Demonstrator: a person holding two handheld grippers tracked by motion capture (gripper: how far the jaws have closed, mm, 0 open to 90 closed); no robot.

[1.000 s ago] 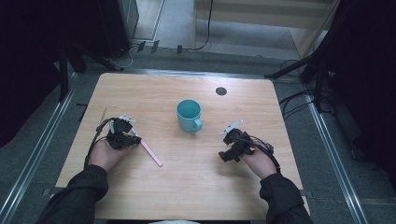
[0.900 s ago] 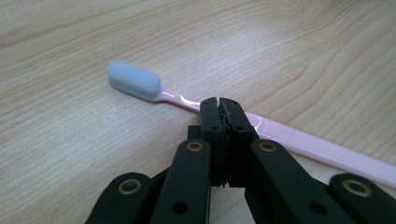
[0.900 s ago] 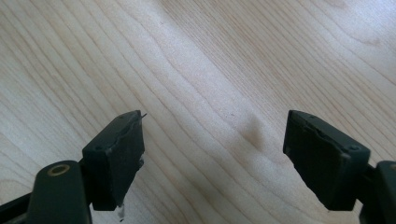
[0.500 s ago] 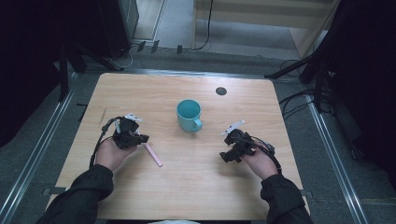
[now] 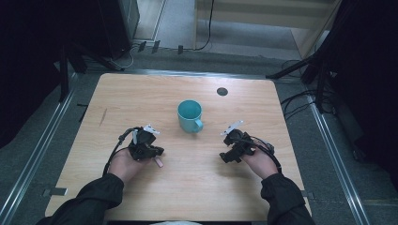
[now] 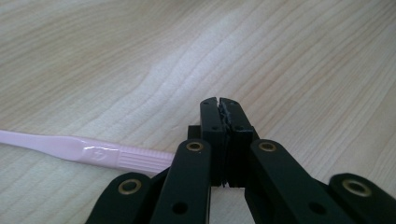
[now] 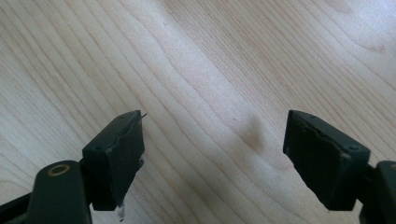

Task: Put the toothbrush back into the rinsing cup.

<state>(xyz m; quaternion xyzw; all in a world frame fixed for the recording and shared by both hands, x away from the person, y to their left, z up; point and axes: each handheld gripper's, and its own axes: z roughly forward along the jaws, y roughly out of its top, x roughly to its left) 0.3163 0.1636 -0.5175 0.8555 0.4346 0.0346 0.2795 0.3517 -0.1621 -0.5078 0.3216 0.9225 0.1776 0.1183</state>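
Pale woodgrain table (image 5: 141, 98), slim, seemingly plastic pink toothbrush (image 6: 93, 153)

- Pale pink toothbrush (image 6: 93, 154)
- Teal mug (image 5: 189, 115)
- Light wood-grain tabletop (image 5: 141, 98)
- Black grippers: left gripper (image 6: 219, 109), right gripper (image 7: 212, 154)
- Dark sleeves (image 5: 94, 199)

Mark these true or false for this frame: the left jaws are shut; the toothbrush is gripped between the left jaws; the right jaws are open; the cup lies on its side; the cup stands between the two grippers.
1. The left gripper has its jaws shut. True.
2. The pink toothbrush is gripped between the left jaws. False: it lies on the table beside them, and nothing is between them.
3. The right gripper has its jaws open. True.
4. The teal cup lies on its side. False: it stands upright.
5. The cup stands between the grippers, farther up the table. True.
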